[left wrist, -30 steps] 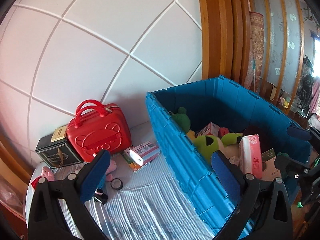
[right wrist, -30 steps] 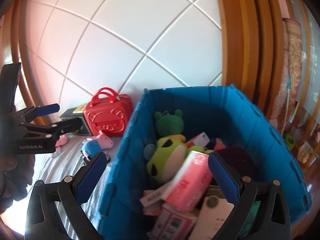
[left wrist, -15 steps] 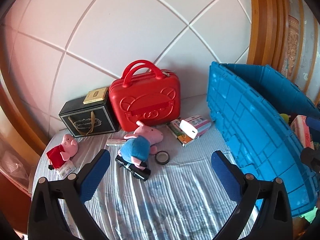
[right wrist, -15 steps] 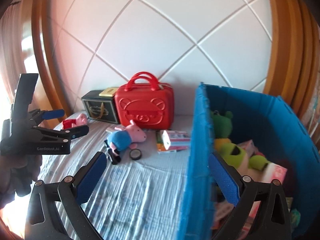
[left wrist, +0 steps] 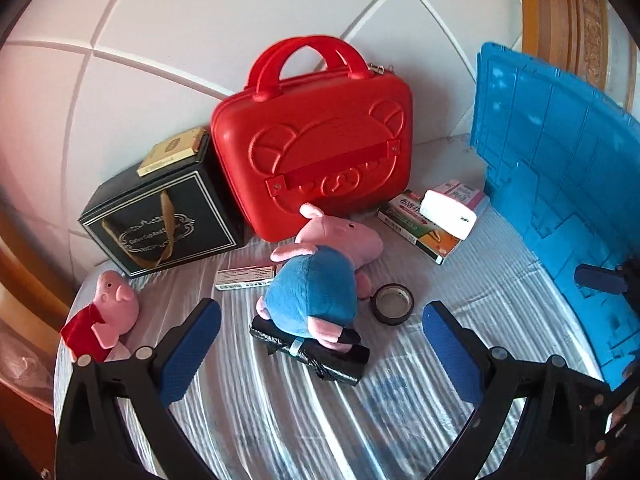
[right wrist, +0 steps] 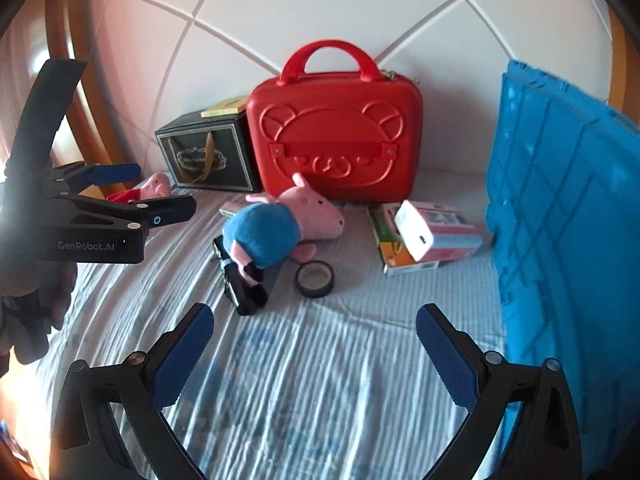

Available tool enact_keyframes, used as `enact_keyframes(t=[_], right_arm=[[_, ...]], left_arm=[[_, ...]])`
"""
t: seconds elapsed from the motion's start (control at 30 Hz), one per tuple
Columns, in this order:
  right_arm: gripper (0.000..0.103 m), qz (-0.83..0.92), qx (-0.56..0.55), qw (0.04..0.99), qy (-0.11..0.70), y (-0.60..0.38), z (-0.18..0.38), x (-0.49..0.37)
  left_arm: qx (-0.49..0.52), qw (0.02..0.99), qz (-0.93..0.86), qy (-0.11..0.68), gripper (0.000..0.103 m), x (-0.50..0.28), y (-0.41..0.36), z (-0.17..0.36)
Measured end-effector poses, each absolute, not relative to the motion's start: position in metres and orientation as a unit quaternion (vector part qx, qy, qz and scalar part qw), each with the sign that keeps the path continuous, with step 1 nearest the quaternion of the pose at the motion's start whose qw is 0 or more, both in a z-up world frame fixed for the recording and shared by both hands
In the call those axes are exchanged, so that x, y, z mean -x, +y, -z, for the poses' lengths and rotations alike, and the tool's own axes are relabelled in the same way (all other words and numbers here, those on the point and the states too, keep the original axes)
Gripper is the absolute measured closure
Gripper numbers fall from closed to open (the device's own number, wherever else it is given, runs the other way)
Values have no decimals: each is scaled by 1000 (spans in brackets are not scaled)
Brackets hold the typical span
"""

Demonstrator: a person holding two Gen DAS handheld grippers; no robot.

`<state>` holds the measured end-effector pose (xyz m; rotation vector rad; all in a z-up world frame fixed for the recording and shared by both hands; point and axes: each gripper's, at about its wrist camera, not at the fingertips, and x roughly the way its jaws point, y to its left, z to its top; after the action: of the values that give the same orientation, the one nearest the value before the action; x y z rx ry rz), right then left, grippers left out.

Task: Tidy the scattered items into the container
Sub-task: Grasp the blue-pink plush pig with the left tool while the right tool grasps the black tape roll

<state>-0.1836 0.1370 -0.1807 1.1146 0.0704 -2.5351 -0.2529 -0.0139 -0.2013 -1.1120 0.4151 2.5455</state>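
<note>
In the left wrist view, the left gripper (left wrist: 320,344) was held with its jaws spread wide and nothing between them, above a bed (left wrist: 280,408) covered in a striped sheet. Much was judged left to do: a blue-bodied pig plush (left wrist: 320,276) lay just ahead of the jaws, resting on a black rolled bundle (left wrist: 308,350), with a black tape roll (left wrist: 394,304) just beside it, a flat label box (left wrist: 245,278) behind it, a smaller red-dressed pig plush (left wrist: 106,312) near the bed's left edge, and a stack of medicine boxes (left wrist: 434,220) with a white power bank (left wrist: 450,210) on top, near the blue container (left wrist: 560,184). A red case (left wrist: 316,148) and a black gift box (left wrist: 160,220) stood against the padded wall, so little room was left behind the items. Only the container's outer wall was shown; its contents could not be told. In the right wrist view, the right gripper (right wrist: 316,356) was likewise seen with jaws spread and empty, over a bare stretch of sheet that gave free room for an approach. The pig plush (right wrist: 276,228), tape roll (right wrist: 315,278) and boxes (right wrist: 424,240) lay ahead, well apart from the jaws. The container wall (right wrist: 560,220) rose close on the right and would limit sideways movement, while the left gripper (right wrist: 152,192), held in a hand, occupied the left side near the small plush (right wrist: 154,186).
</note>
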Motion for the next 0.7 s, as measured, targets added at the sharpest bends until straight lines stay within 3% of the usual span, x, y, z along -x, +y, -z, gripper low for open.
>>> enact_keyframes(t=[0.37,0.57,0.7], right_arm=[[0,884,-430,177,54,90,294,269],[1,877,-436,184,77,75,326,301],[8,873,-438,191,94,66,334,312]], left_arm=[[435,187,-864,171,1,337,-4,296],[454,190,-851,181,1,365,4,328],[477,181,-838,193,1,379,5,345]])
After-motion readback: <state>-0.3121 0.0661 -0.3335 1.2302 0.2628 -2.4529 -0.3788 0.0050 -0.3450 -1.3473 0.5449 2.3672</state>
